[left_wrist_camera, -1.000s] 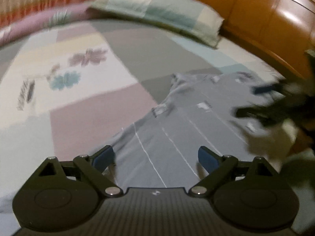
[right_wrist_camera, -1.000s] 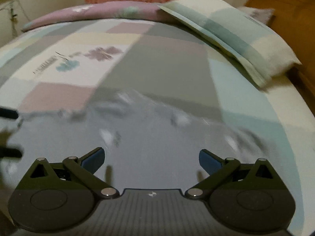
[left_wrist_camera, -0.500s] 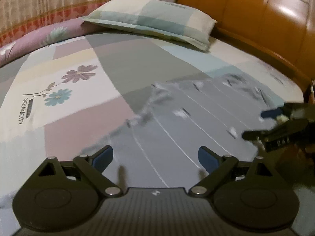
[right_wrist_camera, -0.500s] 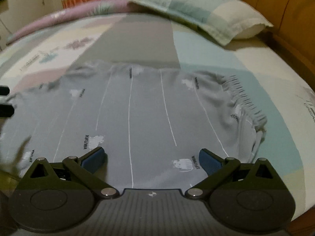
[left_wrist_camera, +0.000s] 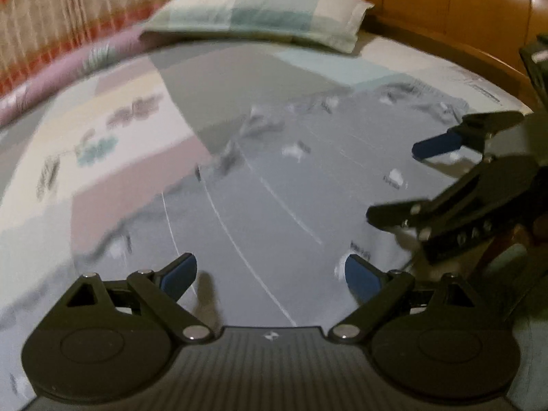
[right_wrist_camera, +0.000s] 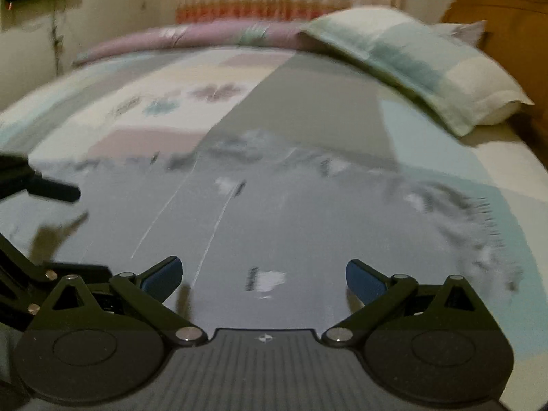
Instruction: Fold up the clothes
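A grey garment [left_wrist_camera: 284, 205] with thin white stripes and small white prints lies spread flat on the bed, filling the near half of both views [right_wrist_camera: 274, 226]. My left gripper [left_wrist_camera: 270, 275] hovers open over its near edge, nothing between the blue pads. My right gripper [right_wrist_camera: 263, 275] is open too, just above the cloth beside a white print. In the left wrist view the right gripper [left_wrist_camera: 404, 181] comes in from the right with its fingers spread. One black finger of the left gripper [right_wrist_camera: 51, 188] shows at the left edge of the right wrist view. Both views are blurred.
A patchwork bed sheet [left_wrist_camera: 102, 137] with flower prints covers the bed. A checked green and cream pillow [left_wrist_camera: 260, 17] lies at the far end, seen also in the right wrist view [right_wrist_camera: 418, 65]. A wooden headboard [left_wrist_camera: 445, 7] runs along the right. A rolled pink blanket [right_wrist_camera: 185, 37] lies along the back.
Both grippers have swung over the garment while staying open. The right gripper now appears larger and nearer in the left wrist view. The garment stays spread on the bed.
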